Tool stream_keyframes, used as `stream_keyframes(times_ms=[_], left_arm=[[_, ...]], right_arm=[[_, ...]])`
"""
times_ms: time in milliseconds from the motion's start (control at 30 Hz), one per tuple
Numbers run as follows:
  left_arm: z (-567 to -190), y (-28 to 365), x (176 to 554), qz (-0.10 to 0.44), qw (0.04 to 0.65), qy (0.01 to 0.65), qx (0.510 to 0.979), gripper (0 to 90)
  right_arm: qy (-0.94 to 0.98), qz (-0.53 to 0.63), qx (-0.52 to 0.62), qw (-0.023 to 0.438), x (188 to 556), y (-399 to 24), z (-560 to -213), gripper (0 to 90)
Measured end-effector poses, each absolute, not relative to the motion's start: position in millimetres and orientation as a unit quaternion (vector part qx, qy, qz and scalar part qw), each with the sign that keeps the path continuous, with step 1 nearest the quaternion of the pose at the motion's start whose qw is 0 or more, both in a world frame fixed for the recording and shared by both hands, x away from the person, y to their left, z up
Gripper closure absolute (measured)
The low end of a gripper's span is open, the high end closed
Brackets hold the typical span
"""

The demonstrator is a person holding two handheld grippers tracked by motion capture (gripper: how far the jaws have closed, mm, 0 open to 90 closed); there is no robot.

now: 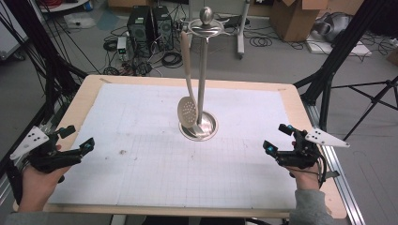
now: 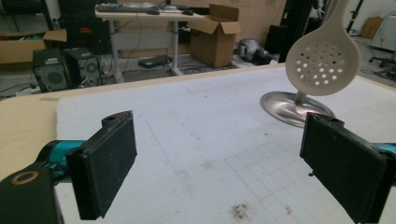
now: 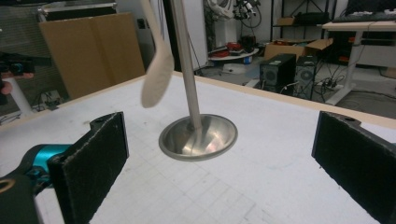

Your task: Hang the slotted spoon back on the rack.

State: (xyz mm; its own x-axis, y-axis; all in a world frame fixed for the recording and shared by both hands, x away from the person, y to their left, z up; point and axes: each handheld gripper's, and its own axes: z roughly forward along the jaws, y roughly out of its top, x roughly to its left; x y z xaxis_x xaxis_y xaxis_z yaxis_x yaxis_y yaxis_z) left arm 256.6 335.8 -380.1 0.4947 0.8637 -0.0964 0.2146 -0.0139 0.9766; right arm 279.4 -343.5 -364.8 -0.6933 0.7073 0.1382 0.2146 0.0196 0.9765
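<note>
We hold the left gripper (image 1: 77,139) and right gripper (image 1: 278,137) spread wide, grasping nothing, near the mat's (image 1: 141,154) side edges; bare mat separates them from the slotted spoon (image 1: 187,112) hanging on its stand (image 1: 202,75).

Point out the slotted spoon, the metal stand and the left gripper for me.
slotted spoon (image 1: 188,111): high view, on its perforated bowl.
metal stand (image 1: 209,127): high view, on its round base.
left gripper (image 1: 78,138): high view, midway between its open jaw tips.

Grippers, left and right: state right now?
Left gripper: open, holding nothing, at the table's left edge.
Right gripper: open, holding nothing, right of the slotted spoon on its stand.
</note>
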Motion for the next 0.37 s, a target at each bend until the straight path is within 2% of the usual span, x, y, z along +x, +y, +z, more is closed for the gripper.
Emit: stream_keyframes(times_ms=[367], left_arm=[[-387.3, 337.0, 258.9, 0.279, 0.561, 0.428, 0.652, 11.1]], right_arm=[[0.656, 0.622, 0.365, 0.220, 279.2, -355.5, -367.8, 2.3]])
